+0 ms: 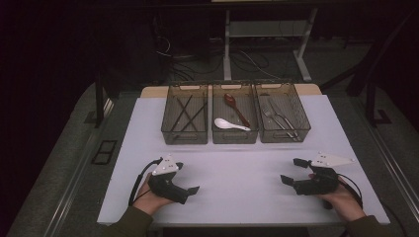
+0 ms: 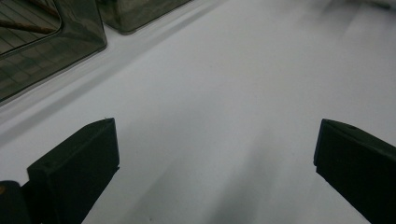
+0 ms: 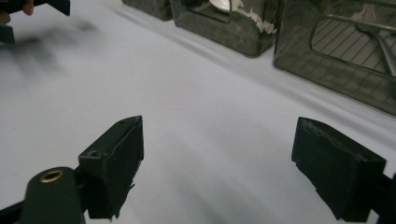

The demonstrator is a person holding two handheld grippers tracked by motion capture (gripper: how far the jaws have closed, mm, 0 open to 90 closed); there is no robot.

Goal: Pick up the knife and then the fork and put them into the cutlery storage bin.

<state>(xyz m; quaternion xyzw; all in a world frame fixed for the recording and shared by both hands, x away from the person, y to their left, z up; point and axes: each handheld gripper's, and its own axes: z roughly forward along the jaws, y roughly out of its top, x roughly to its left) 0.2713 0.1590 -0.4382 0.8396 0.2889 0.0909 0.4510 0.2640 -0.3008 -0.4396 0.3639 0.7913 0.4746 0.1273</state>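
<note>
High view: a person's two hands rest grippers on a white table near its front edge, well apart. Left gripper, toward the front-left corner, has its jaws spread wide with nothing between them; right gripper, toward the front-right corner, is likewise wide apart and empty. Three mesh bins sit side by side along the far edge: chopsticks, spoons, forks.
</note>
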